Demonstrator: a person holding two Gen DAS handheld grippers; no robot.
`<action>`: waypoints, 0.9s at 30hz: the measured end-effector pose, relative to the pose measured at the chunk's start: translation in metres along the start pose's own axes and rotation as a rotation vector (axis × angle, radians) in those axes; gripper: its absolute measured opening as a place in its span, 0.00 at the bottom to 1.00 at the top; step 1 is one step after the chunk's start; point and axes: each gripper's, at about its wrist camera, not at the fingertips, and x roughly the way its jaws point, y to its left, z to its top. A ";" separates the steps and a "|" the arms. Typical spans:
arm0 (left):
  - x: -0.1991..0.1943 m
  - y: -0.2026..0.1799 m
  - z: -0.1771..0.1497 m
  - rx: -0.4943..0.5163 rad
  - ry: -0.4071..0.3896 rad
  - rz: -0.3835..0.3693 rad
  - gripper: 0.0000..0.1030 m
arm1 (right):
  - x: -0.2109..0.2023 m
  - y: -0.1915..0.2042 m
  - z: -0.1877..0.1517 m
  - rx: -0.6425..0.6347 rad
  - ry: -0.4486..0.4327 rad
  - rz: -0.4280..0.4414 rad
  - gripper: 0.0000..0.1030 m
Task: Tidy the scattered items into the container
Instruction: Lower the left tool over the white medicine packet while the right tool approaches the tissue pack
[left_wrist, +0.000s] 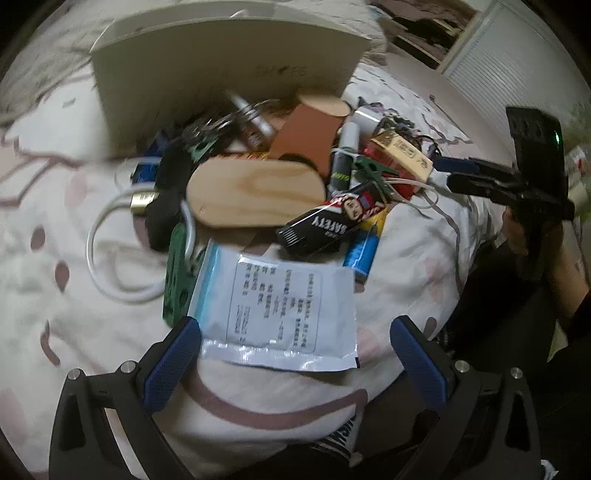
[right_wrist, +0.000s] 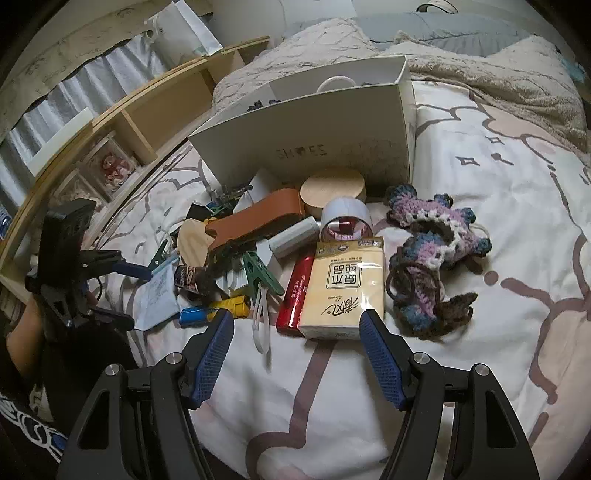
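Observation:
A white shoe box (right_wrist: 306, 140) stands open on the bed behind a heap of small items. My right gripper (right_wrist: 297, 317) is open just short of a yellow tissue pack (right_wrist: 347, 288) and a red pack (right_wrist: 295, 295); its pads touch neither. A crochet piece (right_wrist: 432, 251) lies to the right. My left gripper (left_wrist: 293, 328) is open with a white sachet (left_wrist: 288, 310) lying flat between its fingers, not pinched. Behind the sachet are a wooden oval (left_wrist: 255, 192), a brown case (left_wrist: 306, 136), a black pack marked SAFETY (left_wrist: 325, 221) and a blue battery (left_wrist: 362, 254).
A white cable (left_wrist: 107, 251) loops at the heap's left. A tape roll (right_wrist: 345, 221), a round wooden lid (right_wrist: 332, 188) and a green clip (right_wrist: 258, 269) lie in the pile. A wooden shelf (right_wrist: 147, 110) runs along the left, a fleece blanket (right_wrist: 480, 74) behind the box.

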 end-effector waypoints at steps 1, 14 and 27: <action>-0.001 0.003 -0.002 -0.012 0.001 0.004 1.00 | 0.000 -0.001 0.000 0.001 0.000 0.001 0.69; 0.001 -0.001 -0.001 0.005 0.005 0.034 1.00 | 0.001 -0.001 -0.002 0.001 -0.005 -0.010 0.69; 0.008 -0.027 -0.005 0.139 0.019 0.074 1.00 | 0.004 -0.006 0.004 0.011 -0.018 -0.102 0.69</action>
